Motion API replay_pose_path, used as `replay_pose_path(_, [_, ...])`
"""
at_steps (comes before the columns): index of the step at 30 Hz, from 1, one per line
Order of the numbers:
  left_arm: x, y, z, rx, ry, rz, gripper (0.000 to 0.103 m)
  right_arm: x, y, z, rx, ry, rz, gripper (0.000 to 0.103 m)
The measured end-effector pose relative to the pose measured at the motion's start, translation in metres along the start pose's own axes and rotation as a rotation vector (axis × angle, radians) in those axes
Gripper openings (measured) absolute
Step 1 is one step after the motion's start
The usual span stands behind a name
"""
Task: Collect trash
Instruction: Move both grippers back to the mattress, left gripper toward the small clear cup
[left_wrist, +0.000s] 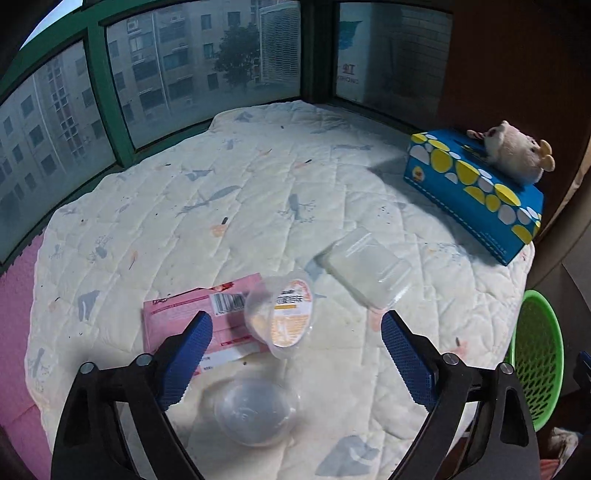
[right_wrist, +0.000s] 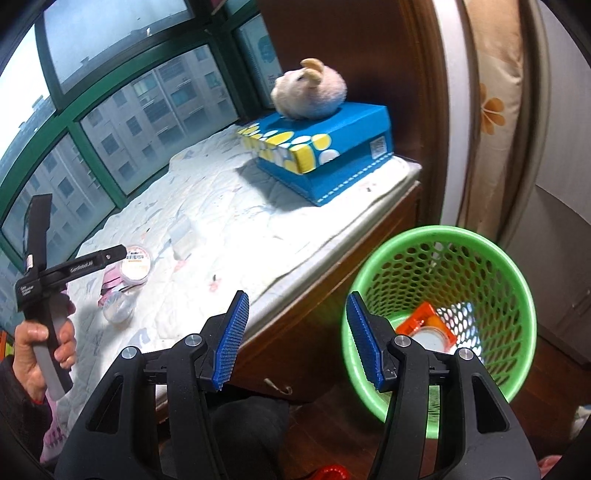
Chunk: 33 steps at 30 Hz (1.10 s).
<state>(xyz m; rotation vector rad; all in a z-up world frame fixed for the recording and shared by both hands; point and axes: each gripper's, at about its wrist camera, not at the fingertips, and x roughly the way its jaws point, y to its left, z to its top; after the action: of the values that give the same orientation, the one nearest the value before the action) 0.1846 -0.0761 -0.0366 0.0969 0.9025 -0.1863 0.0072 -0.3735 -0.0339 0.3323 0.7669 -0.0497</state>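
Observation:
My left gripper (left_wrist: 295, 325) stands open over a quilted mat (left_wrist: 229, 206). A clear plastic cup with an orange label (left_wrist: 284, 314) lies on its side between the blue pads without touching them. Beneath and to the left of it lies a pink packet (left_wrist: 173, 317). A clear round lid (left_wrist: 255, 410) sits nearer the camera, and a clear plastic box (left_wrist: 365, 269) lies further right. My right gripper (right_wrist: 297, 299) is open and holds nothing, beside the green mesh basket (right_wrist: 443, 236). An orange wrapper (right_wrist: 424, 317) and a round cup lie in the basket.
A blue spotted tissue box (left_wrist: 476, 192) with a plush toy (left_wrist: 517, 151) on top stands at the mat's far right corner. Green-framed windows (left_wrist: 110, 96) close off the back. The basket stands on a wooden floor below the ledge edge (right_wrist: 332, 258). A hand (right_wrist: 40, 347) grips the left tool.

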Motion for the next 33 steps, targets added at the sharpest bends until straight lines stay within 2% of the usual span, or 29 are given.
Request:
replay_pose_path(13, [0.045,0.028,0.006,-0.017,0.078,-0.082,0.062,0.036,0.048,0.019,-0.093,0.043,0.053,0.056])
replay_pose_path(16, [0.048,0.032,0.005,-0.028,0.086,-0.116,0.052,0.045,0.058,0.023,-0.112,0.055,0.066,0.056])
replay_pose_path(21, [0.047,0.034,0.003,-0.026,0.091,-0.142,0.027,0.063,0.075,0.031,-0.136,0.08,0.099,0.056])
replay_pose_path(33, [0.01,0.057,-0.001,-0.095,0.041,-0.17,0.024,0.118,0.138,0.047,-0.302,0.126,0.157,0.056])
